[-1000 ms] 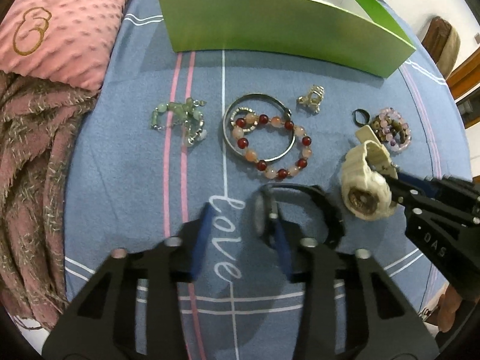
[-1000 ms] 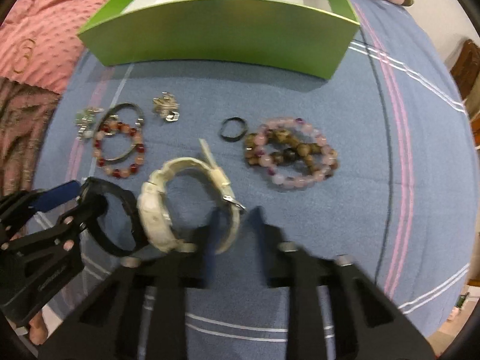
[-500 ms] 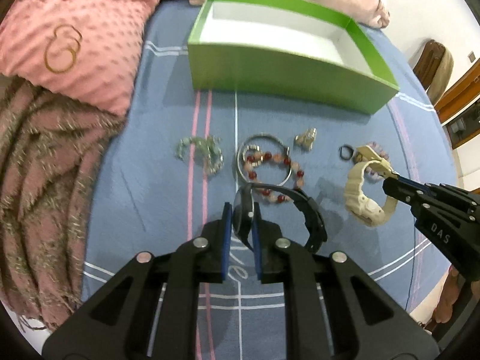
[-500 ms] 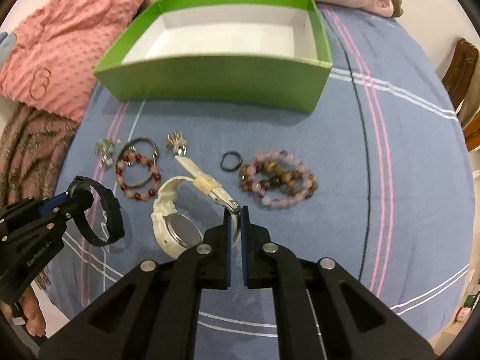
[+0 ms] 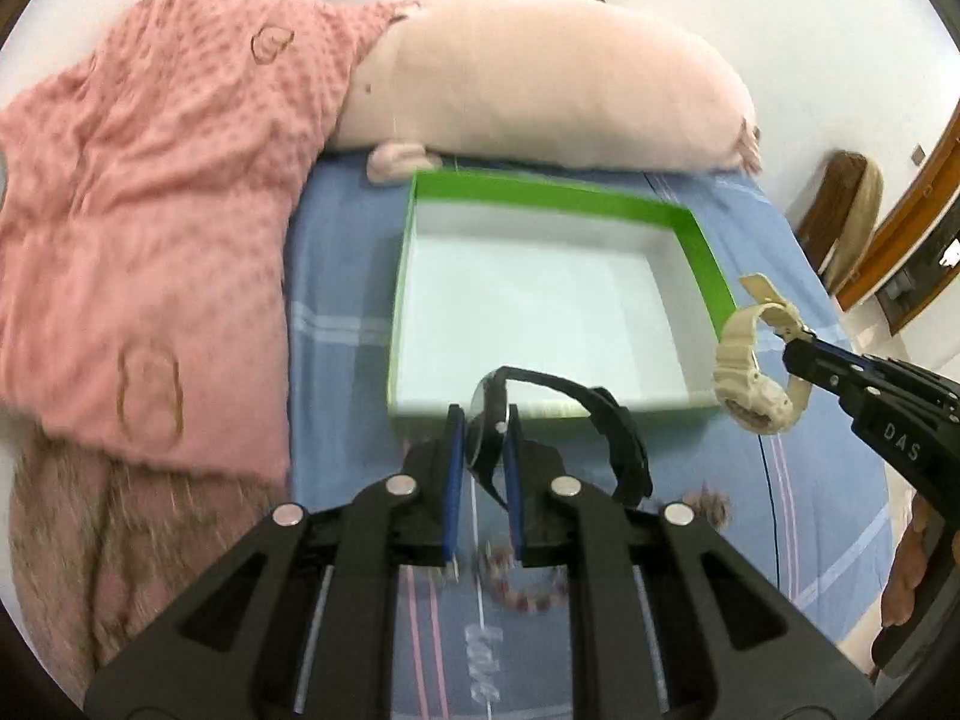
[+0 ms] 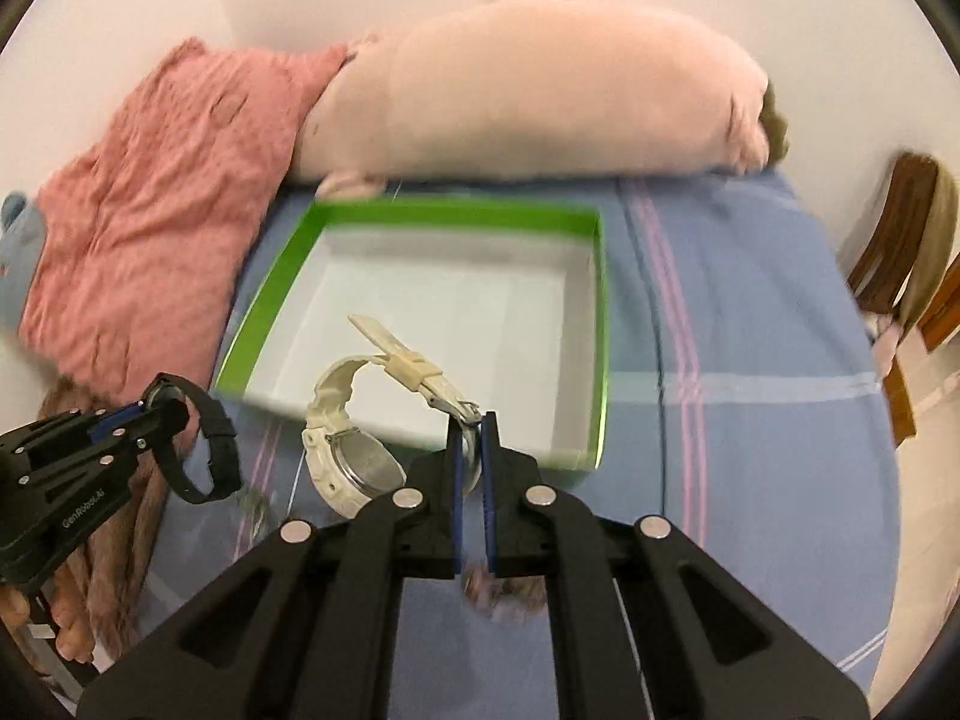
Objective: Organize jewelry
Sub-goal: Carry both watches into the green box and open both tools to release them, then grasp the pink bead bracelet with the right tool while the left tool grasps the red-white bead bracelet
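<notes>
Once lifted off bed (image 5: 348, 480), left tongs (image 5: 483, 456) clamp black watch (image 5: 606, 426), right tongs (image 6: 472, 447) clamp cream watch (image 6: 342, 450) (strap only); green box (image 6: 600, 324) next.

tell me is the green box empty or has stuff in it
Empty: the green box shows only its bare white floor; both watches hang above it.

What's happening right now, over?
Left hand-held gripper shut on black watch. Right shut on white watch. Both above green box; nothing blocking.
</notes>
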`<state>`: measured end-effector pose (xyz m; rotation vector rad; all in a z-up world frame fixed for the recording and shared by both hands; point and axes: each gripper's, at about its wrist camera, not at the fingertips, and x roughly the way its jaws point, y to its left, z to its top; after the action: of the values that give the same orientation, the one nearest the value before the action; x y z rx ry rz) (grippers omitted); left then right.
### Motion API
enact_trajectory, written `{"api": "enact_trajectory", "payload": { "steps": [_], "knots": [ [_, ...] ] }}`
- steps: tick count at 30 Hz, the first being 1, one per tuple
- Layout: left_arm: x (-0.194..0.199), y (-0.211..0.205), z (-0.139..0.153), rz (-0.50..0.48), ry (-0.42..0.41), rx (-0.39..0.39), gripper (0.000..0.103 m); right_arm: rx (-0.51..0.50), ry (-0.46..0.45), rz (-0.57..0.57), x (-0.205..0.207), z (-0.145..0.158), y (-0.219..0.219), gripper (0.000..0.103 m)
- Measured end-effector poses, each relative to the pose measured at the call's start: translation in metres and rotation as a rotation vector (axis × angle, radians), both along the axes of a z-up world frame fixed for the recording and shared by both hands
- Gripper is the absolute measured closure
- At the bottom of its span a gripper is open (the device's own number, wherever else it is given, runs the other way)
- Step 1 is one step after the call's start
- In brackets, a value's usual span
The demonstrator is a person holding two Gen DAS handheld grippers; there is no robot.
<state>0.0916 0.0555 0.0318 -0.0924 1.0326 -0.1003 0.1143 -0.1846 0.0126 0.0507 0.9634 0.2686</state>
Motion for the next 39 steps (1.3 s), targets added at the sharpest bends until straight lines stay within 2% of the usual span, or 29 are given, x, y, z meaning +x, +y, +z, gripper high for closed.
{"api": "enact_trajectory", "payload": {
  "steps": [4,10,17,19,20,21,22,23,28,32,34,36,39],
  "knots": [
    [0.040,-0.006,-0.014,0.002,0.025,0.001,0.090,-0.030,0.025,-0.018,0.033,-0.014,0.005,0.098],
    [0.082,-0.022,-0.062,-0.015,0.130,0.014,0.090,-0.089,0.141,-0.026,0.072,-0.072,0.021,0.098],
    [0.097,-0.026,-0.094,-0.031,0.197,0.035,0.090,-0.088,0.231,-0.032,0.086,-0.110,0.030,0.097],
    [0.099,-0.026,-0.099,-0.029,0.197,0.046,0.086,-0.082,0.234,-0.039,0.087,-0.109,0.029,0.094],
    [0.099,-0.026,-0.098,-0.026,0.189,0.053,0.080,-0.081,0.231,-0.043,0.088,-0.108,0.029,0.090],
    [0.100,-0.026,-0.097,-0.025,0.180,0.061,0.074,-0.080,0.227,-0.046,0.090,-0.107,0.029,0.078],
    [0.099,-0.027,-0.095,-0.025,0.171,0.066,0.064,-0.079,0.219,-0.052,0.090,-0.104,0.028,0.070],
    [0.098,-0.027,-0.091,-0.026,0.156,0.073,0.060,-0.079,0.211,-0.057,0.090,-0.101,0.028,0.063],
    [0.082,-0.018,-0.060,-0.013,0.091,0.057,0.058,-0.023,0.149,-0.052,0.079,-0.068,0.021,0.061],
    [0.048,0.002,-0.038,0.040,0.046,0.063,0.048,0.054,0.103,-0.003,0.048,-0.035,0.009,0.061],
    [0.027,0.009,-0.038,0.056,0.044,0.085,0.042,0.091,0.095,0.030,0.029,-0.025,0.004,0.061],
    [0.006,0.014,-0.043,0.063,0.053,0.097,0.041,0.134,0.095,0.063,0.006,-0.020,-0.005,0.061],
    [-0.019,0.018,-0.061,0.060,0.100,0.095,0.041,0.111,0.108,0.061,-0.020,-0.028,-0.020,0.061]
  ]
}}
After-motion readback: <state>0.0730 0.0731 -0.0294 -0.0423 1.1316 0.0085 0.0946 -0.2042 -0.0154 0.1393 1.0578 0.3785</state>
